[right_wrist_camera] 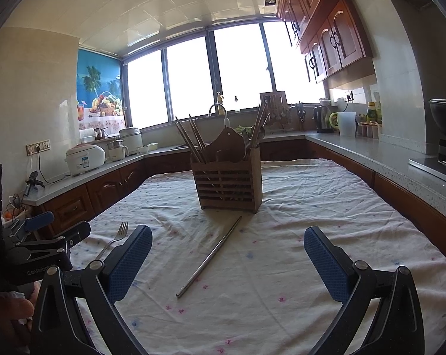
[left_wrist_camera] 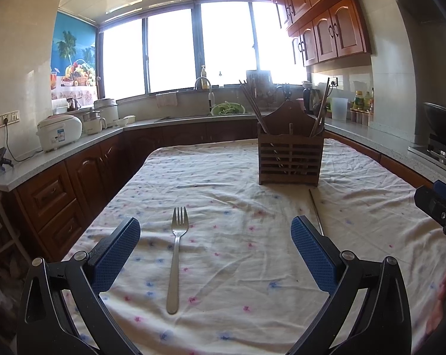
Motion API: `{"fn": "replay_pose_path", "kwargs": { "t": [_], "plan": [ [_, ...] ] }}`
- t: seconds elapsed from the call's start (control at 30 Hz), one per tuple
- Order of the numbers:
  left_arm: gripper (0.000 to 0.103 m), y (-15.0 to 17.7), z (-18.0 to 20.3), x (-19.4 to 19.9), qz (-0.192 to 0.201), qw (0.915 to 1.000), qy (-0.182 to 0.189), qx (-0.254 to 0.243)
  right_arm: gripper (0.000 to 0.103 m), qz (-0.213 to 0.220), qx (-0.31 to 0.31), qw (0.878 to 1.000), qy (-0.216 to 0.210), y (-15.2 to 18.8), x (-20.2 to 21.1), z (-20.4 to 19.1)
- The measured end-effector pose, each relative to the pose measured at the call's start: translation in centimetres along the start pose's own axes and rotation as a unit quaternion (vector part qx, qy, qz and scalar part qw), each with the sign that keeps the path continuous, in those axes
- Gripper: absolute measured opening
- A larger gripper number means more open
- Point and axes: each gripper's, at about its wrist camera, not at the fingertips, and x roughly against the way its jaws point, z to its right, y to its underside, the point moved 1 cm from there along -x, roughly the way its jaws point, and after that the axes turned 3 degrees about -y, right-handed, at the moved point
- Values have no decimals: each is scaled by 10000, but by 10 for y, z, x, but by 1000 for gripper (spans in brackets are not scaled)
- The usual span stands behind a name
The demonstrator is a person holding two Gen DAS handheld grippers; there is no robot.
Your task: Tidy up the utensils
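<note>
Now | left gripper (left_wrist_camera: 215, 236) released over fork (left_wrist_camera: 177, 254) | right gripper (right_wrist_camera: 227, 245) released | label perhaps "GenRobot"

- Home kitchen: wooden wall cupboards (left_wrist_camera: 329, 26) above a stone worktop (left_wrist_camera: 368, 136).
- Rice cooker (left_wrist_camera: 58, 131), sink tap (left_wrist_camera: 203, 84) and kettle (right_wrist_camera: 323, 118) beneath a wide window (left_wrist_camera: 193, 47).
- Wok (right_wrist_camera: 445, 118) on the stove; cloth-covered table (left_wrist_camera: 223, 207) in the centre.

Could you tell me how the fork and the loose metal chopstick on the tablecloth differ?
The fork has tines and a widening handle; the metal chopstick is a plain thin rod. The fork lies before the left hand-held gripper, the chopstick before the right hand-held gripper, nearer the wooden holder. Both are shiny metal, lying flat and ungripped.
</note>
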Motion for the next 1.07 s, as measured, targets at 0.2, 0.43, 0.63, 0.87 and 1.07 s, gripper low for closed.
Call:
{"fn": "replay_pose_path", "kwargs": {
  "t": [0.2, 0.43, 0.63, 0.87, 1.07],
  "plan": [
    [103, 1, 1, -1, -4, 10000, 8, -23, 103, 1, -19, 10000, -2, -1, 0, 1],
    [103, 1, 1, -1, -6, 10000, 10, -26, 103, 3, -30, 10000, -8, -2, 0, 1],
    [103, 1, 2, -1, -11, 10000, 20, -17, 103, 1, -39, 10000, -8, -3, 0, 2],
    [103, 0, 3, -2, -40, 10000, 81, 18, 103, -25, -68, 10000, 18, -3, -2, 4],
    [103, -3, 3, -4, -80, 9999, 140, 27, 103, -126, -116, 9998, 29, -2, -7, 6]
  ]
}}
